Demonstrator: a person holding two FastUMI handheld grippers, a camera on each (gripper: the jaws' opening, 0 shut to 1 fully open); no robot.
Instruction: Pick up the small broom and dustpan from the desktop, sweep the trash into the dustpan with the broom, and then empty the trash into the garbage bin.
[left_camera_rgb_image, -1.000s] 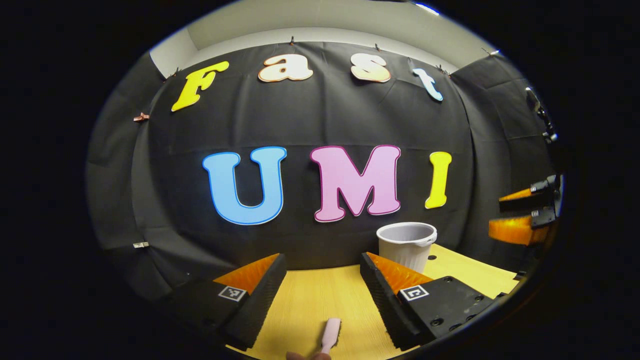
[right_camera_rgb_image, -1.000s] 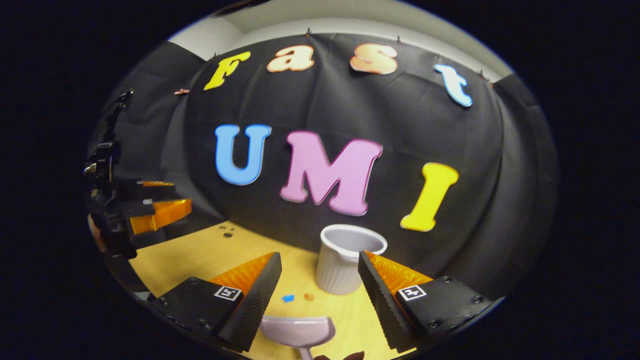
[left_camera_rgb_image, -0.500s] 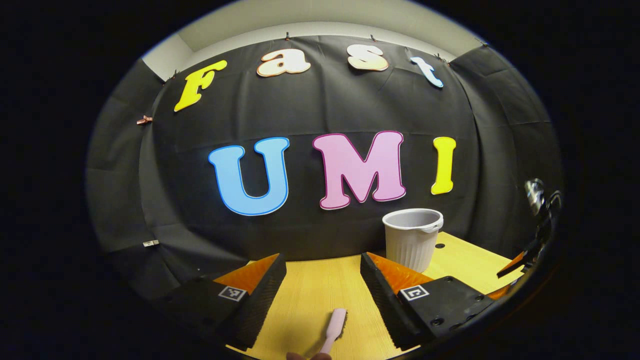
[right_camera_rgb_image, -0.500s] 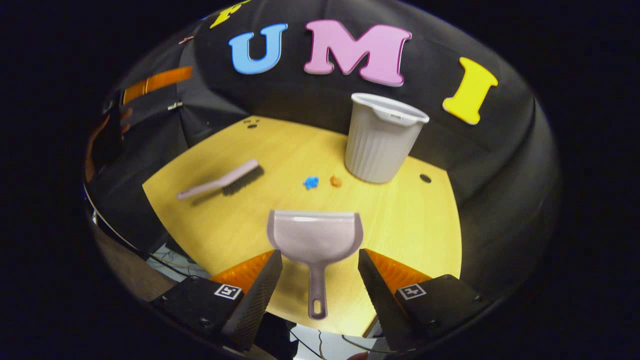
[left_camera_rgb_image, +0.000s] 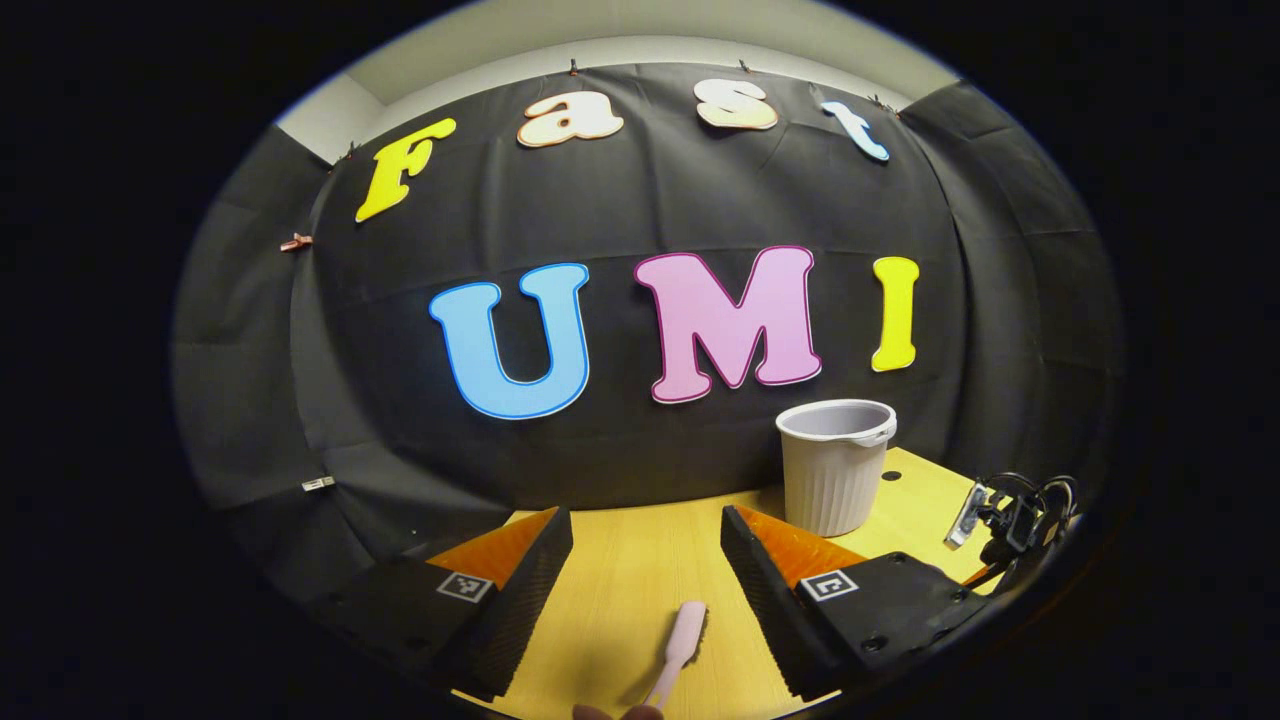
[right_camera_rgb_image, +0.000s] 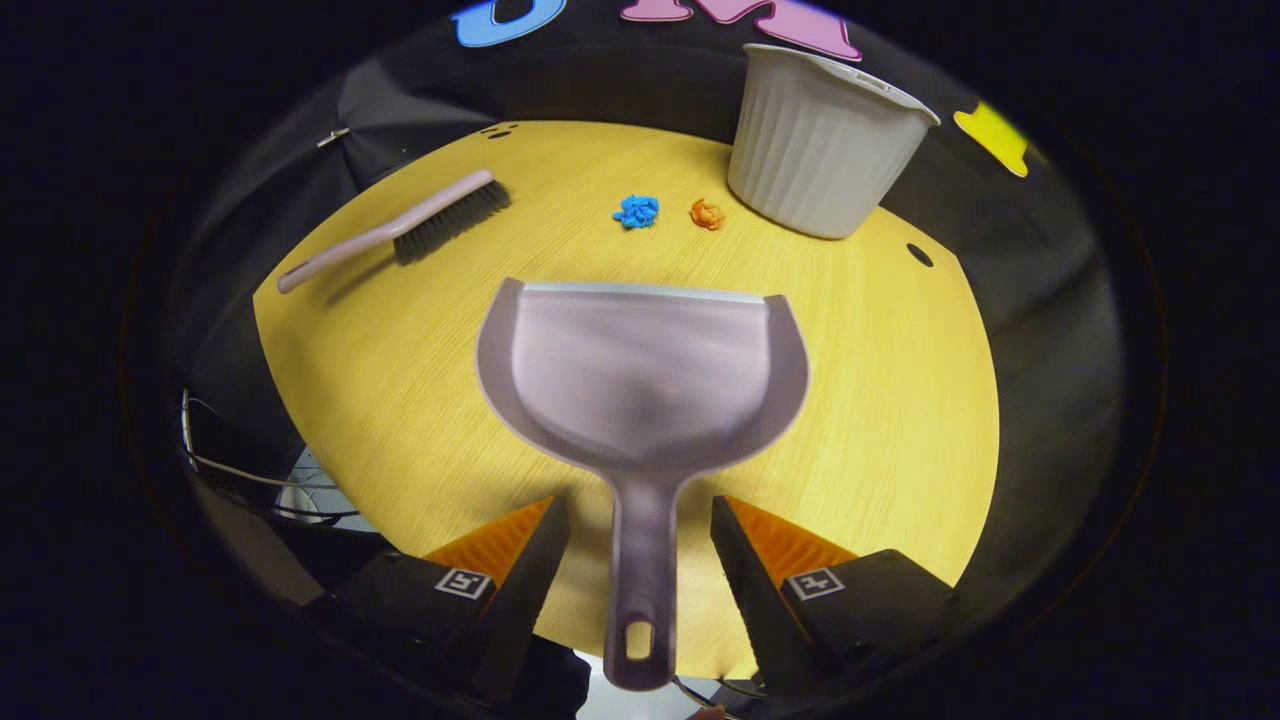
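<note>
Grey dustpan (right_camera_rgb_image: 640, 385) handle lies between right gripper's (right_camera_rgb_image: 636, 545) parted jaws.

A: Left gripper view sits low near the desk's (left_camera_rgb_image: 640, 560) front edge and faces the back wall, bin (left_camera_rgb_image: 835, 465) by the far edge.

B: Right gripper view looks steeply down from above the front edge, close over the dustpan (right_camera_rgb_image: 640, 380). Both share the desk, bin and broom (right_camera_rgb_image: 400, 230).

Both the left gripper (left_camera_rgb_image: 646, 560) and right gripper (right_camera_rgb_image: 637, 545) hold their fingers spread apart.
</note>
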